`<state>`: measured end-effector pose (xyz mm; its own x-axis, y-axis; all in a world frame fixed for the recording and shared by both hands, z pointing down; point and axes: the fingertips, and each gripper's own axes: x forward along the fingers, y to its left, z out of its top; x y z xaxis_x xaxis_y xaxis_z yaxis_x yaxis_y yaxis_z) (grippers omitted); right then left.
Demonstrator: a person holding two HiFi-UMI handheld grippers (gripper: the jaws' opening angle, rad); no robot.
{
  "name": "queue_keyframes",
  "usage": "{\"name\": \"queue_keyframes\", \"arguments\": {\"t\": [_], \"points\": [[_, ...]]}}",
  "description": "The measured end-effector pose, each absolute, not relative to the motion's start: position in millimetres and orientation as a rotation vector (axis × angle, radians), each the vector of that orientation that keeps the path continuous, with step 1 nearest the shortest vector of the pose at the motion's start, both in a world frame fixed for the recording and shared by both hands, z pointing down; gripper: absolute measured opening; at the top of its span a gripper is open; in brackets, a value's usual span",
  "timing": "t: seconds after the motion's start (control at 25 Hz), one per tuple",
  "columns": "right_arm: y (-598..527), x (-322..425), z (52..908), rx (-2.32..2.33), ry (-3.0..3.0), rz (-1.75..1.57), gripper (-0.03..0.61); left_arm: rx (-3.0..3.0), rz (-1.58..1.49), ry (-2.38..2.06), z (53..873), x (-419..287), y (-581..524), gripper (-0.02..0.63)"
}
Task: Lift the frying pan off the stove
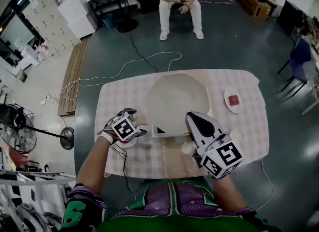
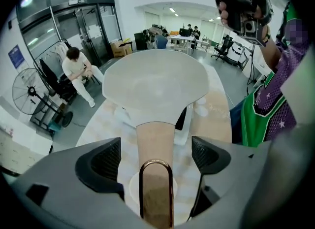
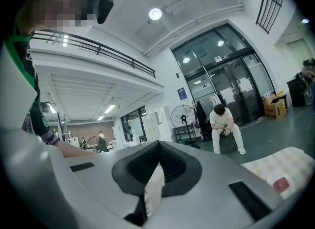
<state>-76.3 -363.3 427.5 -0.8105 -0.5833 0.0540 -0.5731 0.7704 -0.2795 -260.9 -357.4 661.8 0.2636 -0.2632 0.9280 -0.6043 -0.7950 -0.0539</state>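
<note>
A wide cream frying pan (image 1: 177,99) sits over a white stove (image 1: 166,133) in the middle of the checked table (image 1: 249,126). Its tan wooden handle (image 2: 155,139), ending in a metal loop (image 2: 156,166), points toward my left gripper (image 2: 155,154). That gripper is open, one jaw on each side of the handle with a gap on both sides. In the head view the left gripper (image 1: 142,130) lies low at the pan's near left. My right gripper (image 1: 192,117) is raised near the pan's front right rim. Aimed up at the ceiling, the right gripper (image 3: 158,147) is shut and empty.
A white plate with a red piece (image 1: 233,100) stands at the table's right. Small white discs (image 1: 187,147) lie near the front edge. A person (image 1: 179,1) sits beyond the table. Cables (image 1: 134,64) trail on the floor, with a fan (image 1: 20,131) left and a blue chair (image 1: 299,56) right.
</note>
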Motion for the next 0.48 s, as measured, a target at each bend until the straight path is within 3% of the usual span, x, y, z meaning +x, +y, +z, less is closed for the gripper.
{"name": "queue_keyframes", "arguments": {"t": [0.44, 0.48], "points": [[-374, -70, 430, -0.931, 2.93, -0.425, 0.008, 1.982, 1.658, -0.543, 697, -262, -344, 0.453], [-375, -69, 432, -0.931, 2.929, -0.427, 0.008, 1.963, 1.694, -0.532, 700, -265, -343, 0.391]]}}
